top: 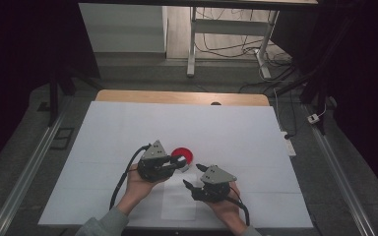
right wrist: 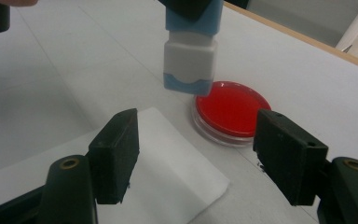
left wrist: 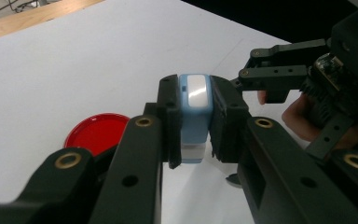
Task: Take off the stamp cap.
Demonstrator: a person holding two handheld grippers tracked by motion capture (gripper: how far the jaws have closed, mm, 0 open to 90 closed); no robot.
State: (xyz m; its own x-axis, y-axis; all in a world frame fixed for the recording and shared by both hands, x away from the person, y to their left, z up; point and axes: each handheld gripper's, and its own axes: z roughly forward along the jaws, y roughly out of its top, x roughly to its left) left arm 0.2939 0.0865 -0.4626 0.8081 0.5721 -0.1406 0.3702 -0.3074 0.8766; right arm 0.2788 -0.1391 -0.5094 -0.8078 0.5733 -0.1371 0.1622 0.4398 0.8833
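A small blue and white block-shaped container (left wrist: 195, 112) hangs cap end down, a little above the table, with my left gripper (left wrist: 195, 123) shut on its blue body. Its white lower end (right wrist: 189, 60) hovers just in front of a round red dish (right wrist: 230, 109) with a clear rim. In the high view the left gripper (top: 176, 164) sits beside that dish (top: 183, 154). My right gripper (right wrist: 196, 154) stands open, nothing between its pads, pointing at the container and the dish from low over a white paper sheet (right wrist: 168, 172). It lies near the front edge (top: 193, 175).
The table is covered by a large white sheet (top: 128, 128), with a wooden edge (top: 177, 97) showing at the far side. Dark floor, metal rails and a desk frame with cables (top: 226, 44) lie beyond the table.
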